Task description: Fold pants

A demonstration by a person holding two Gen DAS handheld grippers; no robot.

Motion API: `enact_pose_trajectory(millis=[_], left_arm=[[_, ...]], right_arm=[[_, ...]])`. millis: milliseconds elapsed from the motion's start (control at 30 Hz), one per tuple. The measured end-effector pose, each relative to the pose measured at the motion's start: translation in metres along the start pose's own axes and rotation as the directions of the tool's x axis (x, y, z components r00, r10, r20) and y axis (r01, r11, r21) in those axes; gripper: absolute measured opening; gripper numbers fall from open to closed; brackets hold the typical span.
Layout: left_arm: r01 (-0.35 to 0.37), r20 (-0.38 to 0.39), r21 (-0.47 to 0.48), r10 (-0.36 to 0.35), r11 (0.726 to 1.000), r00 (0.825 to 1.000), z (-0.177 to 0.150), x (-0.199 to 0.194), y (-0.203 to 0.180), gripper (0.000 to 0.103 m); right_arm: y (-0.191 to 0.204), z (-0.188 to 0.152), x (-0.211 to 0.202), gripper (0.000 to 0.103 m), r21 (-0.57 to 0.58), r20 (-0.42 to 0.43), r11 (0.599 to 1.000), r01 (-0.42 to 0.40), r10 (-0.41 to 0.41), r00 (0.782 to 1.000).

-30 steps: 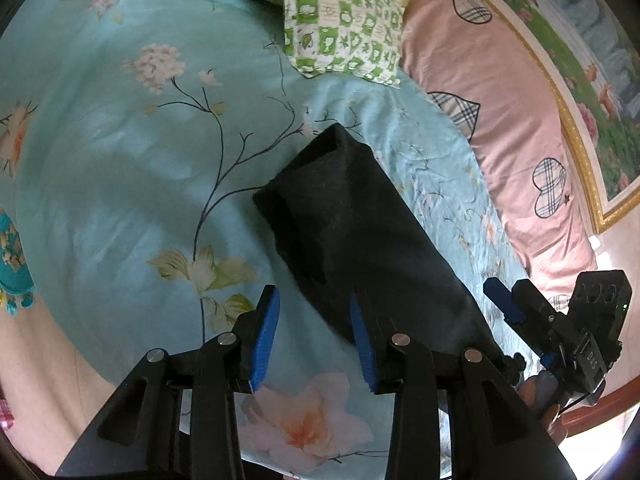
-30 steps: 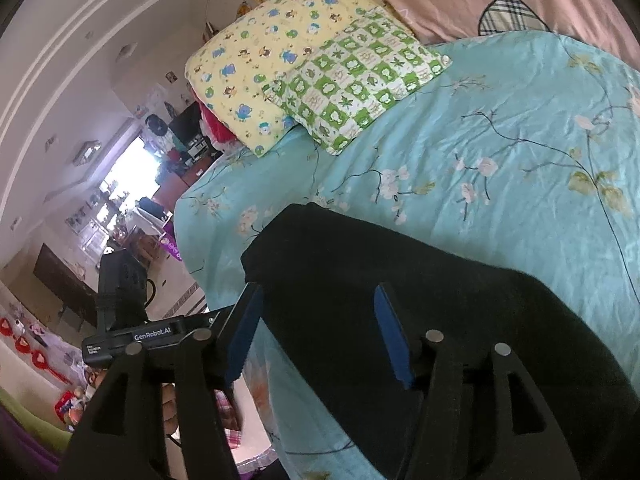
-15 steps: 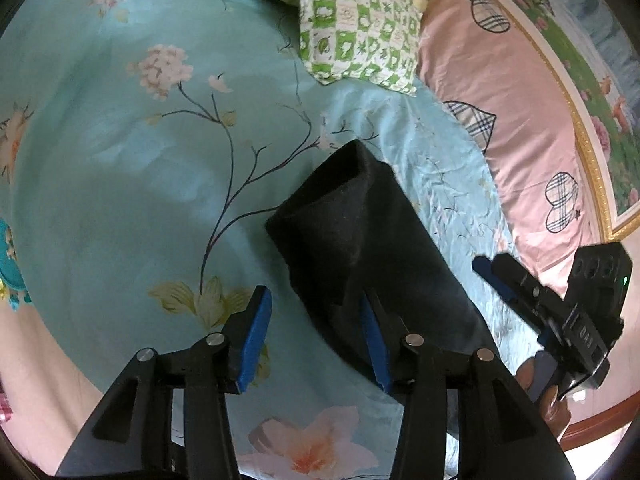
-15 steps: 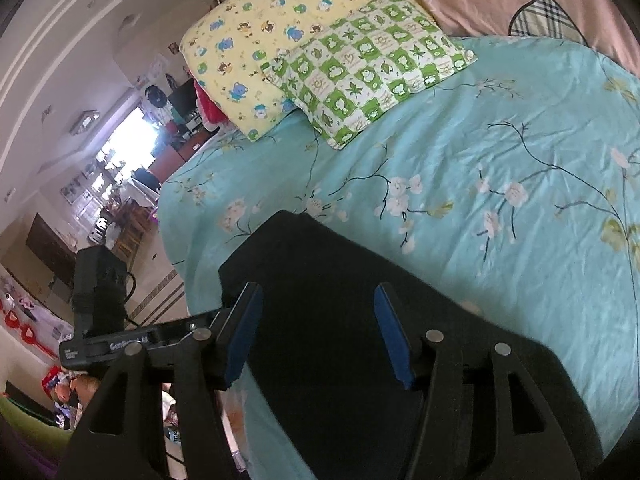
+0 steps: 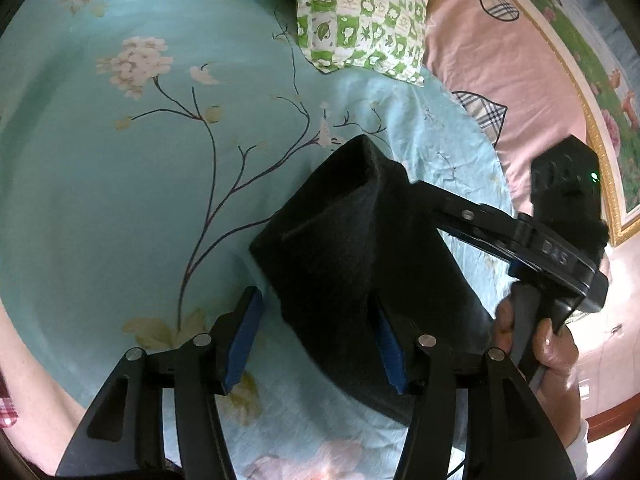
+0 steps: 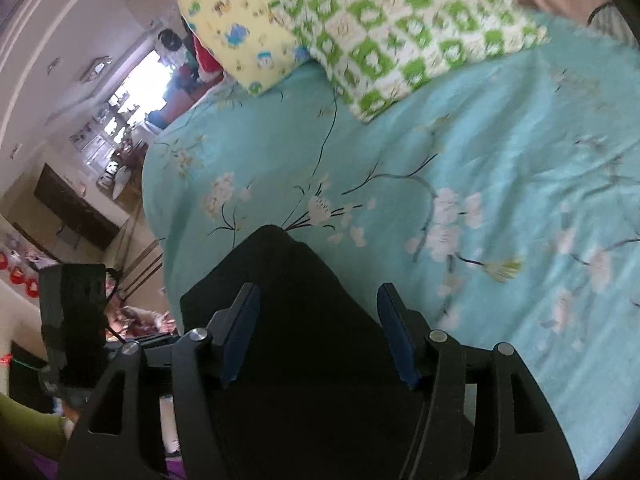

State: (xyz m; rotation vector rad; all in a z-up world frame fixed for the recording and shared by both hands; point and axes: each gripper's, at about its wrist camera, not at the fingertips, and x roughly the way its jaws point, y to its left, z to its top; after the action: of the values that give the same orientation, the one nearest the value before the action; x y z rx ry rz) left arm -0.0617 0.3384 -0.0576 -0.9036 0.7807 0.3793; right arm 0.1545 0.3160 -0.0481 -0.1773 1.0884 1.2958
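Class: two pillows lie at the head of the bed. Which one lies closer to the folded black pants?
The green-and-white checked pillow; its corner points toward the black pants, while the yellow cartoon-print pillow lies behind it.

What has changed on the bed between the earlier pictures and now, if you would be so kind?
The right gripper has swung in from the bed's edge over the folded black pants, its fingers apart. The left gripper has just been opening its jaws, one side of the pants lying between them, nothing clamped. The pants, the green checked pillow and the floral sheet lie as before.
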Motion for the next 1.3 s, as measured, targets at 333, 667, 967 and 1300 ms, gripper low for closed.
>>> enact_pose_trajectory(millis=[333, 667, 967, 1300], left_arm=[[-0.024, 0.017, 0.042, 0.024, 0.999, 1.0, 0.006, 0.012, -0.012, 0.027], [0.044, 0.092, 0.156, -0.059, 0.987, 0.994, -0.002, -0.029, -0.065, 0.019], [0.199, 0.081, 0.338, -0.239, 0.92, 0.968, -0.029, -0.068, -0.152, 0.018], [0.258, -0.011, 0.488, -0.289, 0.834, 0.957, -0.089, -0.068, -0.233, 0.018]], right_arm=[[0.002, 0.003, 0.016, 0.035, -0.009, -0.033, 0.998, -0.065, 0.065, 0.997], [0.02, -0.021, -0.056, 0.025, -0.019, 0.157, 0.997, -0.076, 0.078, 0.985], [0.021, -0.073, -0.164, 0.024, 0.033, 0.416, 0.994, -0.105, 0.082, 0.906], [-0.009, -0.148, -0.239, 0.022, 0.148, 0.55, 0.983, -0.107, 0.008, 0.835]])
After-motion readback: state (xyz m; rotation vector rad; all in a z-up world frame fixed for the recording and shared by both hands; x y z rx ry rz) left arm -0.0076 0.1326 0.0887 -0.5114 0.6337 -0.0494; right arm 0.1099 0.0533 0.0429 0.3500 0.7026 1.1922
